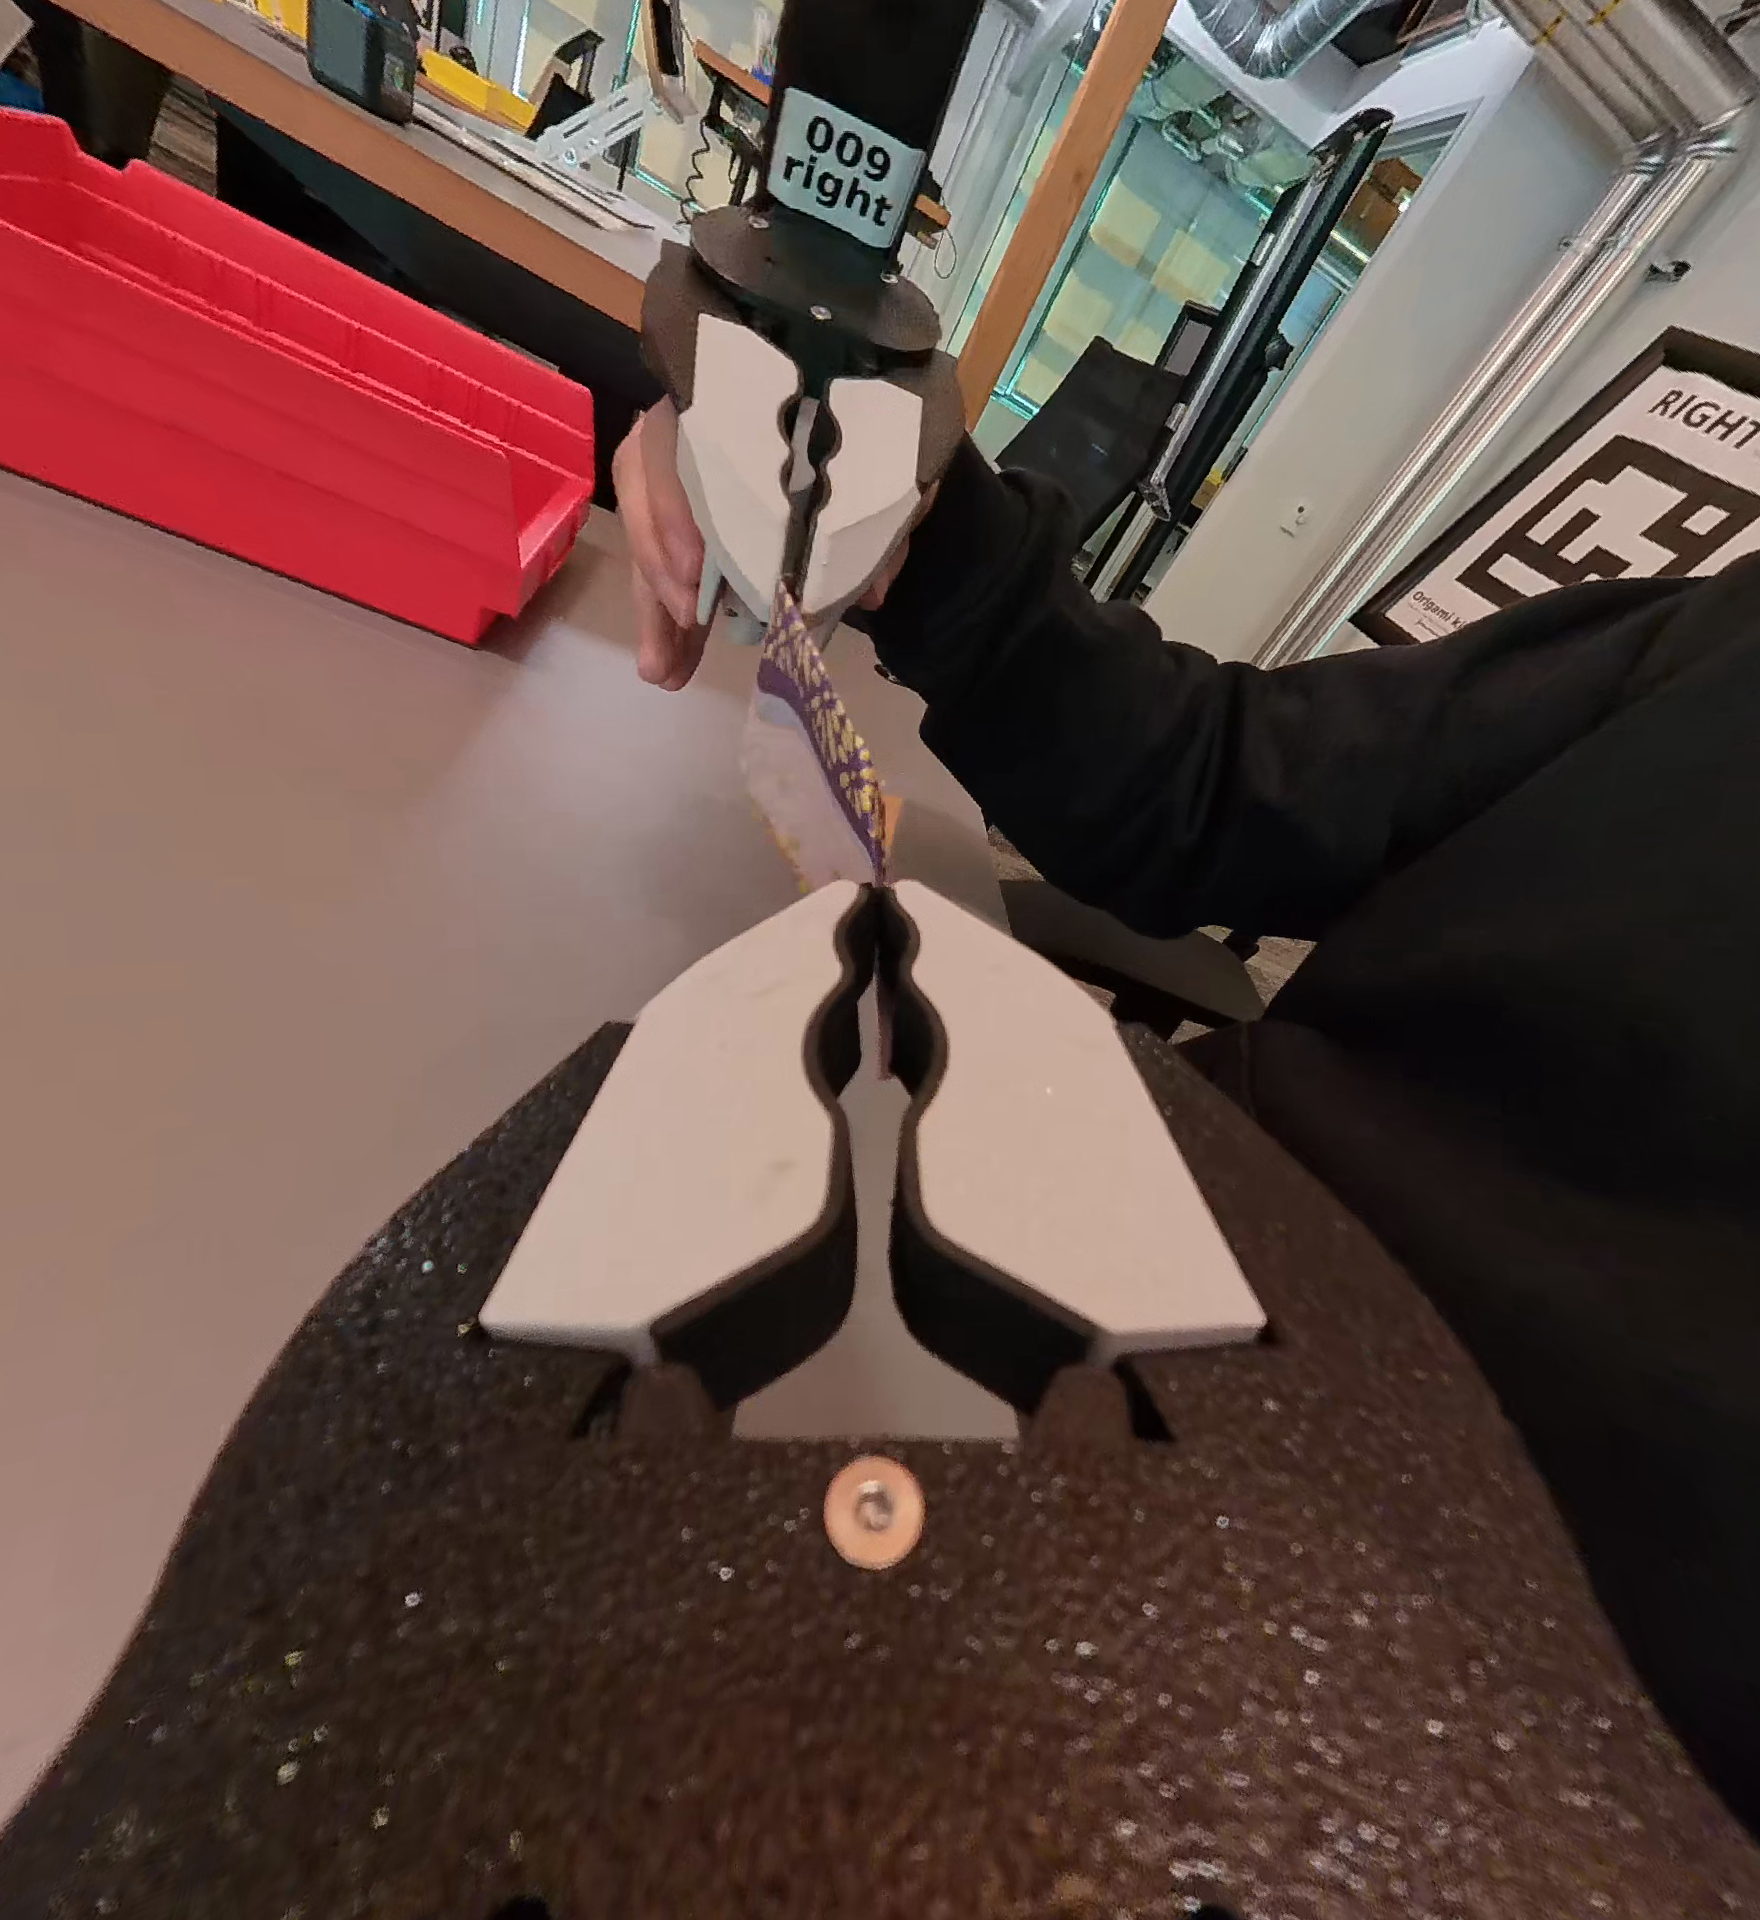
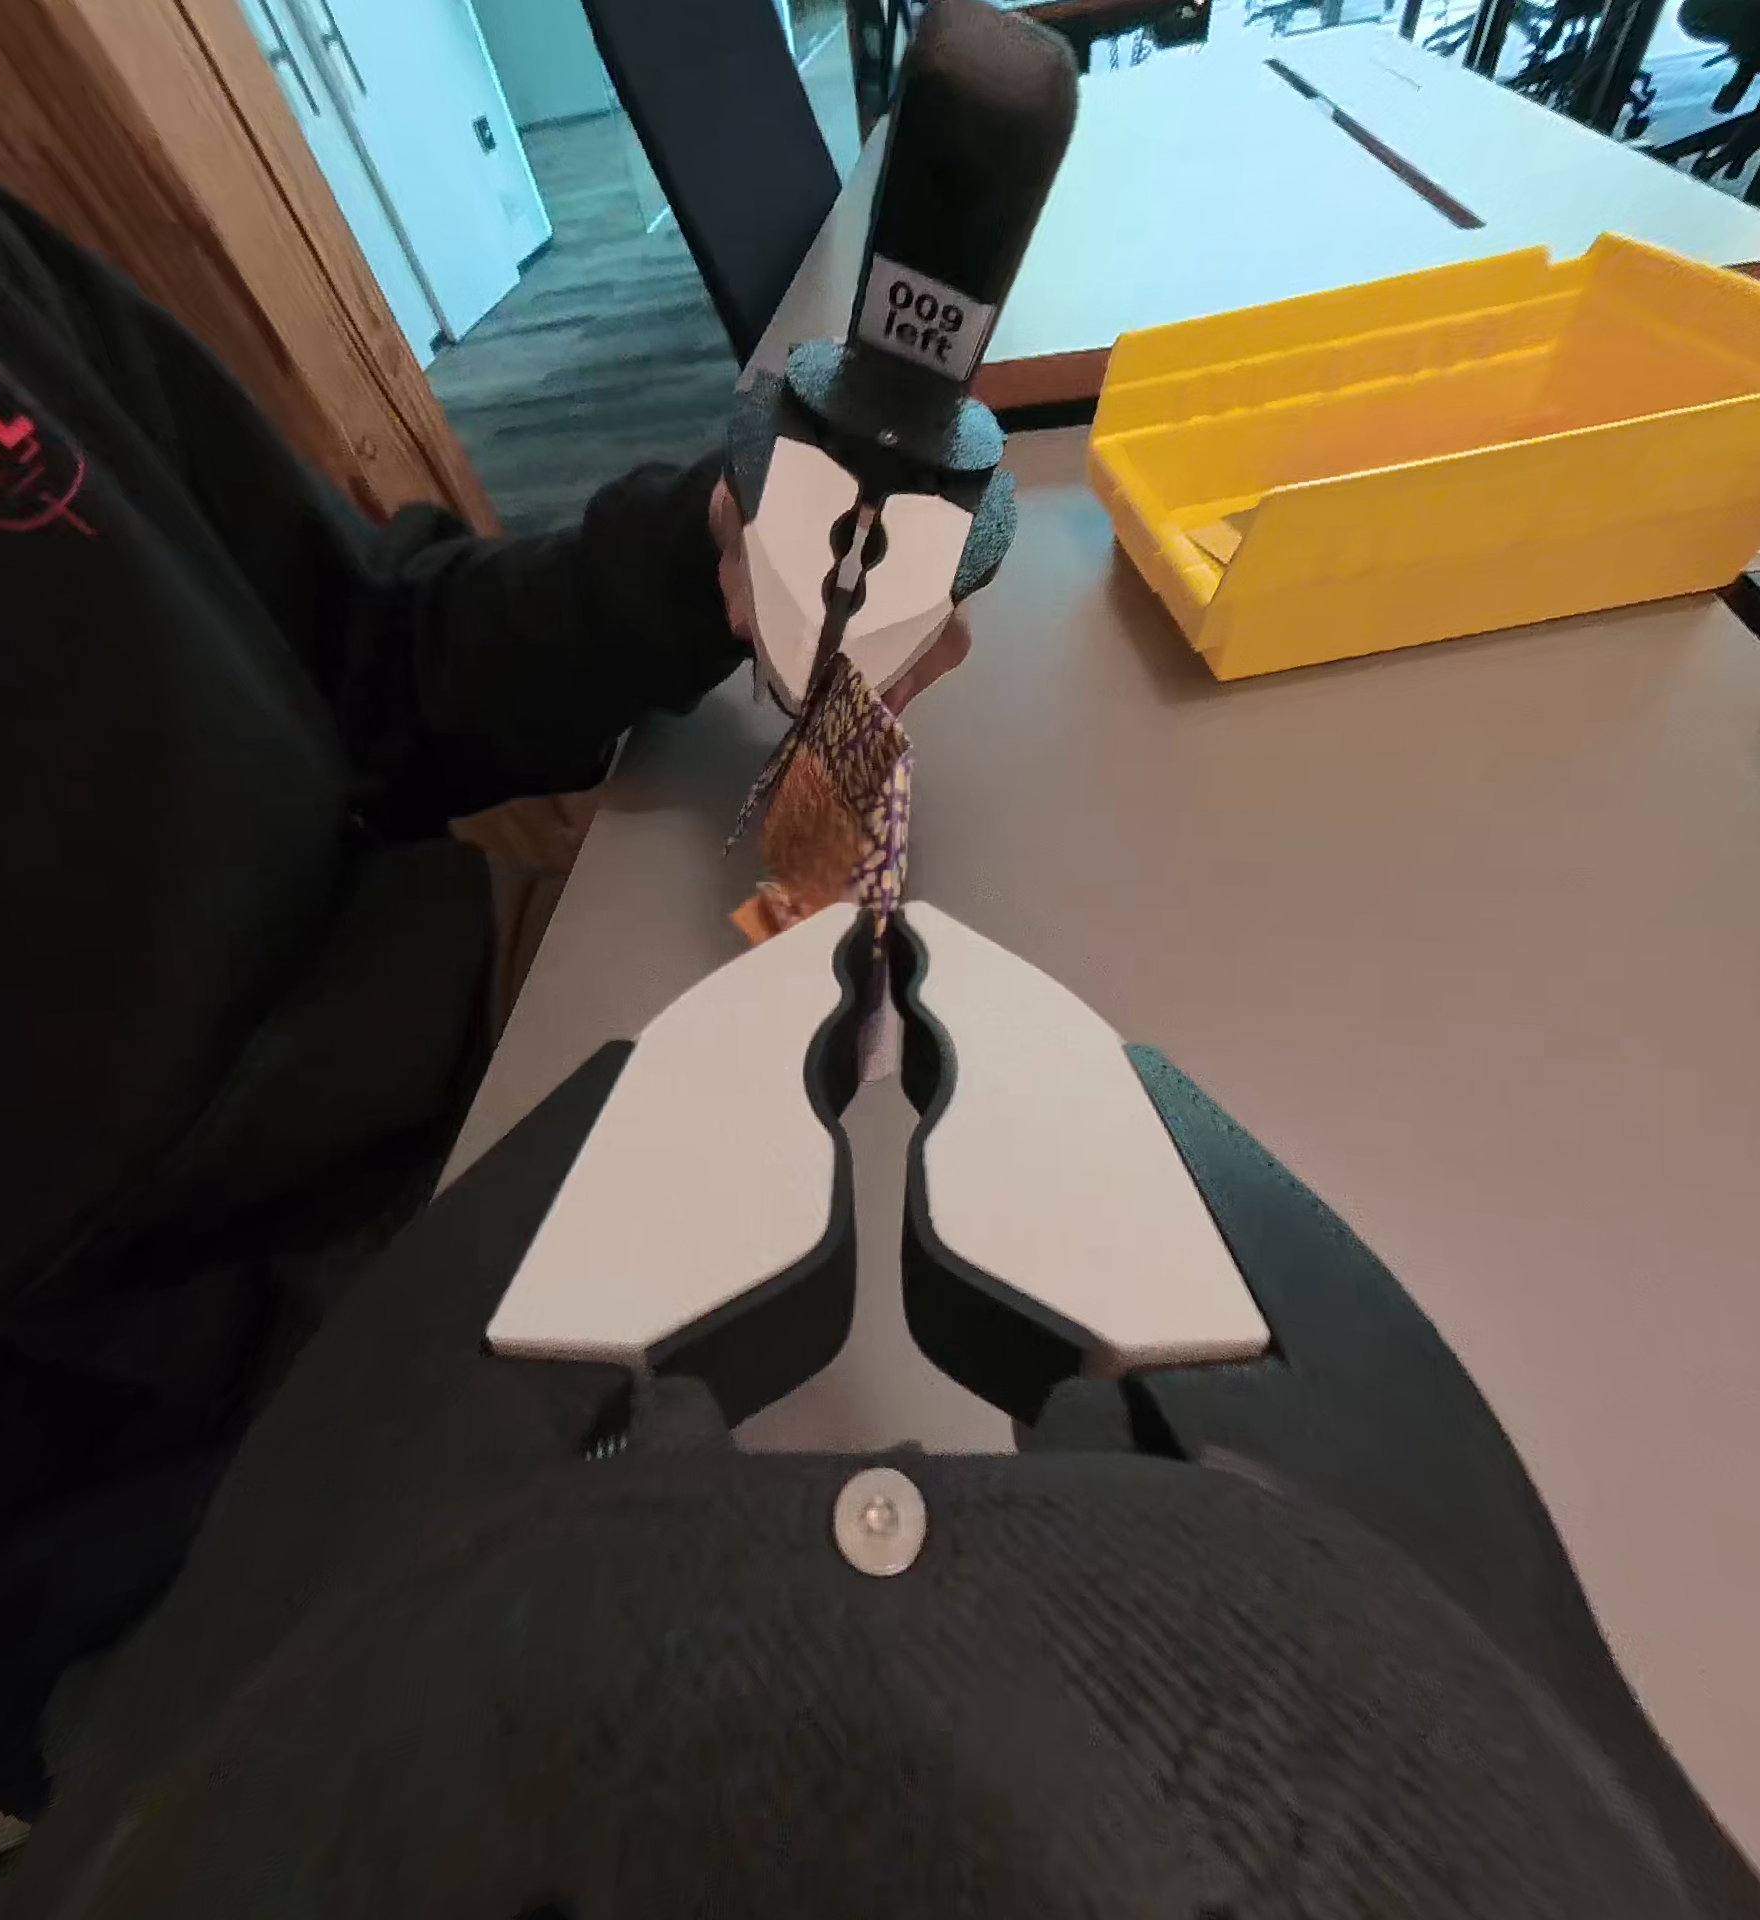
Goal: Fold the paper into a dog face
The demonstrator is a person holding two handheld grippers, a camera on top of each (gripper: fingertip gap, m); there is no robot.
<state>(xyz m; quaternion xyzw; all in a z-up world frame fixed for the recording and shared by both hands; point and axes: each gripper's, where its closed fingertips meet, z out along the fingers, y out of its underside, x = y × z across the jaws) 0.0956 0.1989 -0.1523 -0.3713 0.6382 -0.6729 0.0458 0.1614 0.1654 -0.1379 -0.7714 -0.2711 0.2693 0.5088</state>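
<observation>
1. The paper's (image 1: 824, 748) ends vanish between the closed fingers of the left gripper (image 1: 876, 891) and the right gripper (image 2: 881, 912), so its full shape cannot be told.
2. The paper's pale side is blurred in the left wrist view.
3. The red bin (image 1: 232, 384) is cut off by the left edge.
4. The yellow bin (image 2: 1478, 499) runs past the right edge.

Left hand-held gripper (image 1: 876, 899): jaws closed, pads pinching one end of patterned paper (image 1: 824, 743), raised above table. Right hand-held gripper (image 2: 886, 914): jaws closed on opposite end, facing the left one tip to tip. Both gripped by hands (image 1: 663, 561) in black sleeves (image 1: 1115, 717), forearms angled inward.
</observation>
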